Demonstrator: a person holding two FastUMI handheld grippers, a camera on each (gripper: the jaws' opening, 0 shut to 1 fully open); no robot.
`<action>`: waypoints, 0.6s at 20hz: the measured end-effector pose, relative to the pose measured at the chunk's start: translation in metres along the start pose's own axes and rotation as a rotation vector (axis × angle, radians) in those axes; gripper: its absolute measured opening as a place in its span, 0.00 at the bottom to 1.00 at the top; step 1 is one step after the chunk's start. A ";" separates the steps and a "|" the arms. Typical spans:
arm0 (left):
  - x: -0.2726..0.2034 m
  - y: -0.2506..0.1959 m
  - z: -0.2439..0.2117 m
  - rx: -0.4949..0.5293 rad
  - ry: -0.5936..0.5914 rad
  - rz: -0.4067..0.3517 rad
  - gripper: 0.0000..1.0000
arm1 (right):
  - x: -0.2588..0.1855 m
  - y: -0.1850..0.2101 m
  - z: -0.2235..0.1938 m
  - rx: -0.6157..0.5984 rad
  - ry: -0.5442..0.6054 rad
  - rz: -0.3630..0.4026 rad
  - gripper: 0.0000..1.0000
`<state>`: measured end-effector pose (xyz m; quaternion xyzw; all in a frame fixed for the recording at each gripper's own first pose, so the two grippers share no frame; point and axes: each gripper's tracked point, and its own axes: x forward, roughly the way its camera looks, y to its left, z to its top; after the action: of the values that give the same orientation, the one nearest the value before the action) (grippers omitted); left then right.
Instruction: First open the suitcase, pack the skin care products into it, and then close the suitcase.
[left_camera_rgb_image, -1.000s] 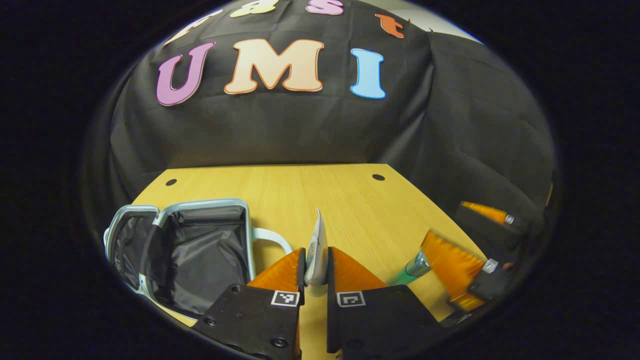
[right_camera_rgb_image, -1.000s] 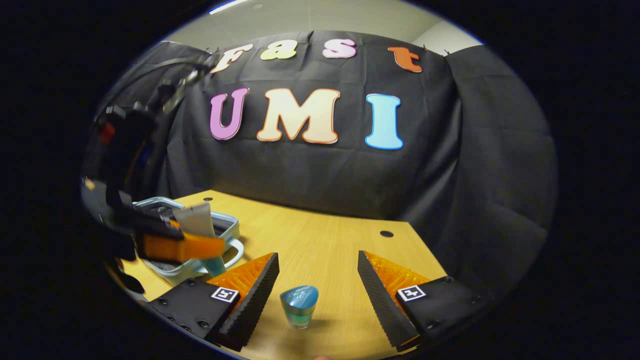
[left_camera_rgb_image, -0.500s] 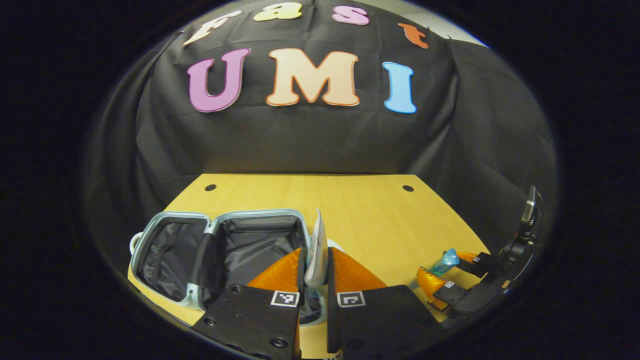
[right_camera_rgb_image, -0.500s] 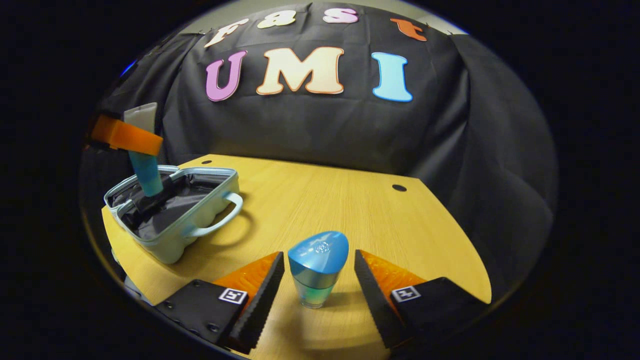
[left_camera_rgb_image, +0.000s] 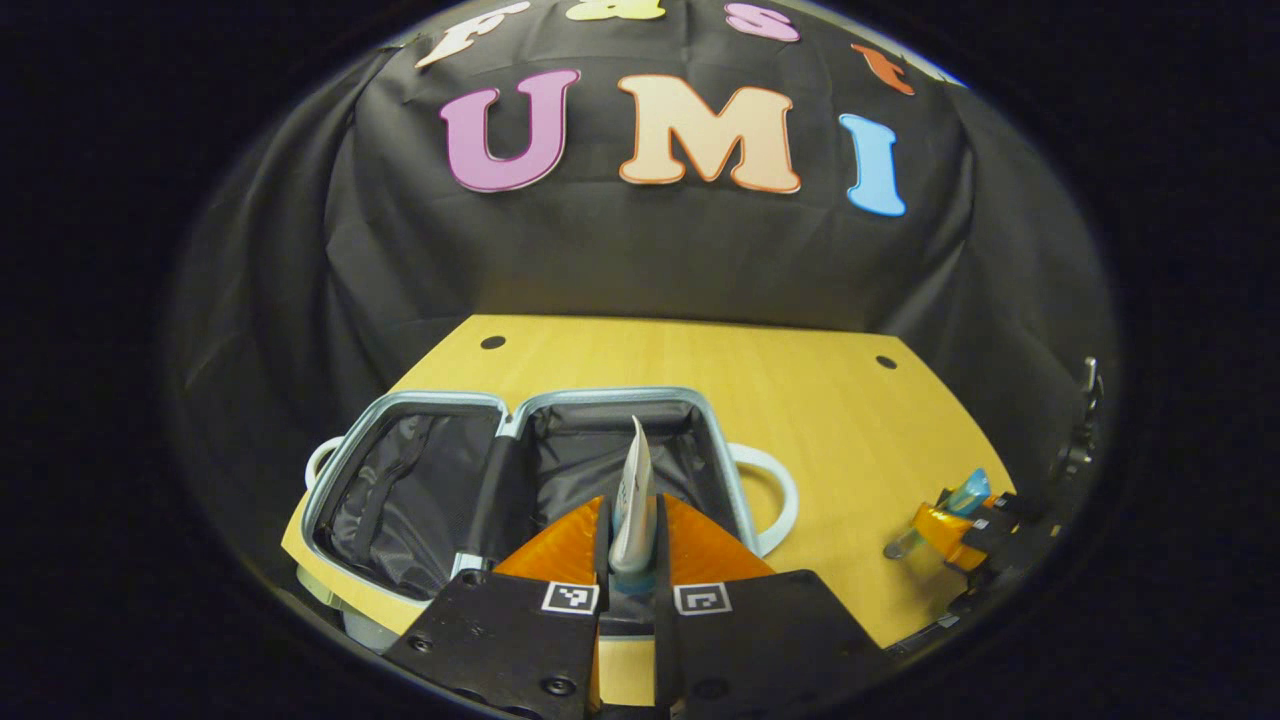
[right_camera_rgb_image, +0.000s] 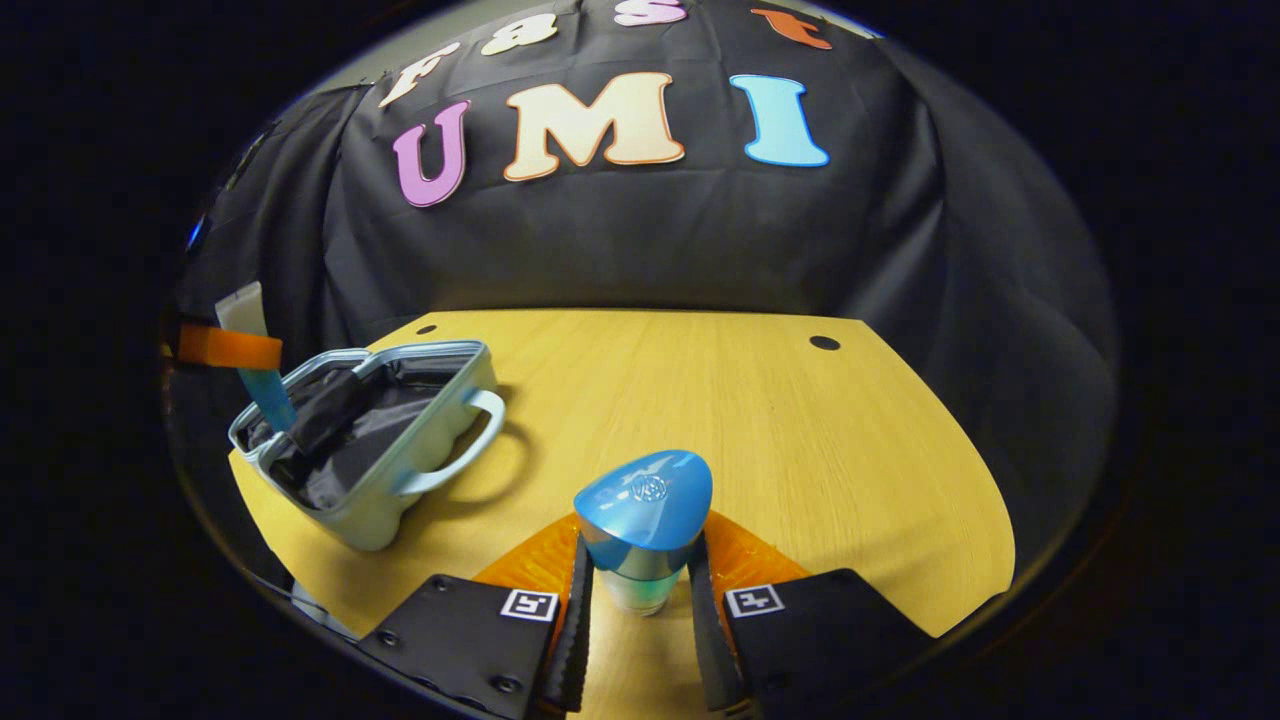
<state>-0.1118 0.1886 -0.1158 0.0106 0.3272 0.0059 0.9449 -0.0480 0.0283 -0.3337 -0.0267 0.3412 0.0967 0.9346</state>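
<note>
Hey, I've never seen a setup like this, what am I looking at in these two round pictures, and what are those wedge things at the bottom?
Those wedges are tongs: a person holds one two-finger gripper in each hand, and a fisheye camera rides on each, looking forward along its fingers.

In the left gripper view, the left tongs are shut on a flat tube, held on end above the open suitcase, which lies on a wooden table. The same tube shows at the left of the right gripper view.

In the right gripper view, the right tongs close around a small bottle with a blue cap standing on the table. It looks gripped on both sides. The suitcase has a dark lining and a pale handle.
</note>
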 end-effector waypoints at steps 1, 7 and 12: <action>0.006 0.005 -0.007 -0.004 0.031 0.001 0.13 | -0.003 0.009 0.007 -0.006 0.000 0.017 0.46; 0.040 0.027 -0.057 0.001 0.223 -0.003 0.13 | -0.025 0.094 0.050 0.052 0.014 0.201 0.46; 0.062 0.032 -0.072 -0.027 0.266 -0.052 0.18 | -0.035 0.172 0.069 0.114 0.043 0.341 0.44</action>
<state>-0.1078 0.2229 -0.2104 -0.0116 0.4498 -0.0128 0.8930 -0.0648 0.1995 -0.2559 0.0826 0.3655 0.2335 0.8972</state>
